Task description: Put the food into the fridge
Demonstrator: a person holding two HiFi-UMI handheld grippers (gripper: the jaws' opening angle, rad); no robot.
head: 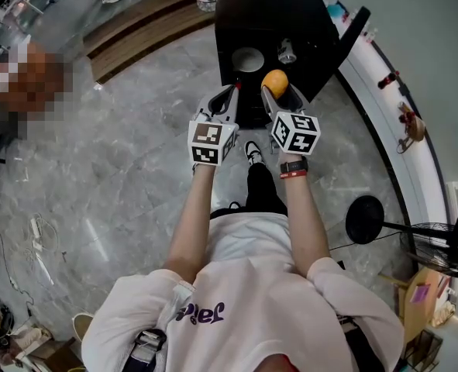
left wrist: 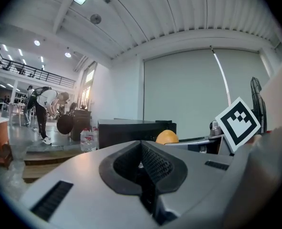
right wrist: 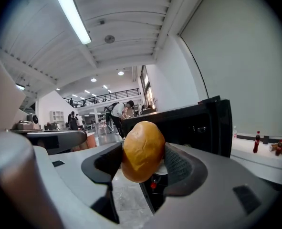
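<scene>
So, right fingers (right wrist: 179, 165): pinching the bun (right wrist: 141, 149) by its sides, out in front of the open fridge (head: 269, 29).
Left fingers (left wrist: 156, 165): closed tight, nothing in them.
Risk: bun's round and looks squishy, so it probably rolls out if the squeeze slackens or it clips the fridge door (head: 352, 33).

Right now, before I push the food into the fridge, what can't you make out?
- Black fridge lower inside: dark in head view; orange round bun in the right gripper blocks it in right gripper view.
- Small pale object beside white round dish: too small in head view.
</scene>
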